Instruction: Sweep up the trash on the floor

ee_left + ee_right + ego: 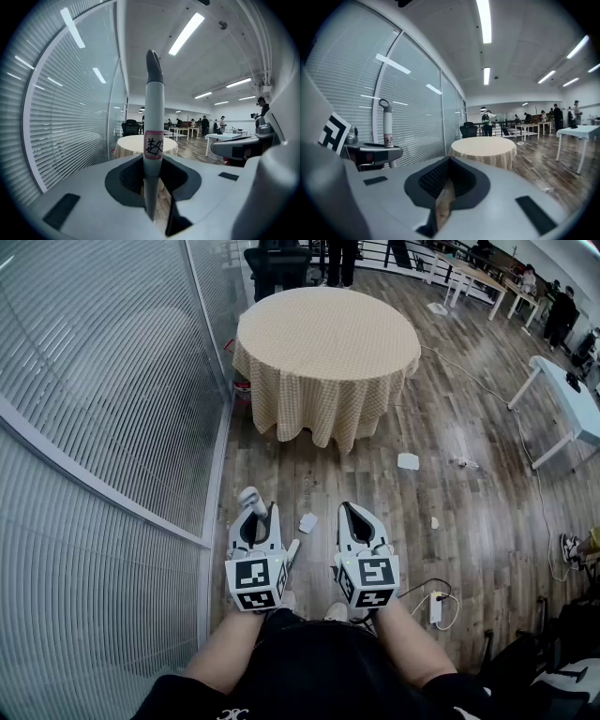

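Scraps of paper trash lie on the wood floor: one [307, 521] just ahead of both grippers, a bigger one [408, 461] near the round table, a small one [434, 522] to the right. My left gripper [255, 514] is shut on a grey-white broom handle [250, 497], which stands upright between the jaws [154, 117] and carries a labelled band. Held beside it at waist height, my right gripper [353, 514] has its jaws together. Only a thin brown sliver [443, 206] shows in their slit; I cannot tell what it is. The broom's head is hidden.
A round table [326, 343] with a checked cloth stands ahead. A curved glass partition with blinds [112, 381] runs along the left. At the right are a white table [574, 401], a floor cable and a power strip [436, 607]. People and desks fill the far end.
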Available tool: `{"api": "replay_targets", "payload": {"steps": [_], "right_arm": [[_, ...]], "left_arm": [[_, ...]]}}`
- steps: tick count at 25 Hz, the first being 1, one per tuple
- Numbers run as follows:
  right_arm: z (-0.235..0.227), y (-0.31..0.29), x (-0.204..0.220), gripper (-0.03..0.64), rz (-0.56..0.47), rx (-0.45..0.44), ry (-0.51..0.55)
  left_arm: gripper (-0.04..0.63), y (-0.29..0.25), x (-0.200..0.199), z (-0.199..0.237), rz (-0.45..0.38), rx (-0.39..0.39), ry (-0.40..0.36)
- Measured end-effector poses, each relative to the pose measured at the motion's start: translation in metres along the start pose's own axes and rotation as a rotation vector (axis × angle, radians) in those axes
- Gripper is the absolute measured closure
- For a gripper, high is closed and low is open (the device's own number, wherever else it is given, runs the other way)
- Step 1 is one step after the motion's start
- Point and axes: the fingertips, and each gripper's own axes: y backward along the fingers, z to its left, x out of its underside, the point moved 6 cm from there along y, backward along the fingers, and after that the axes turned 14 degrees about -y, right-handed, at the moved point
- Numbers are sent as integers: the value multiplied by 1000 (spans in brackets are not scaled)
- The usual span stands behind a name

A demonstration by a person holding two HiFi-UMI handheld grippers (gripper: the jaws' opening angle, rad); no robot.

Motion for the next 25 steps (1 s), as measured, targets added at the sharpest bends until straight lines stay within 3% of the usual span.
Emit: {"api": "replay_targets", "payload": {"steps": [14,25], "right_arm": [[-35,14,18,601,45,4,-64],[-106,45,16,601,62,-36,-87]], "left_arm": [[514,-5,-1,-17,21,-13,-27],[515,-24,-14,-52,19,-74,-69]]}}
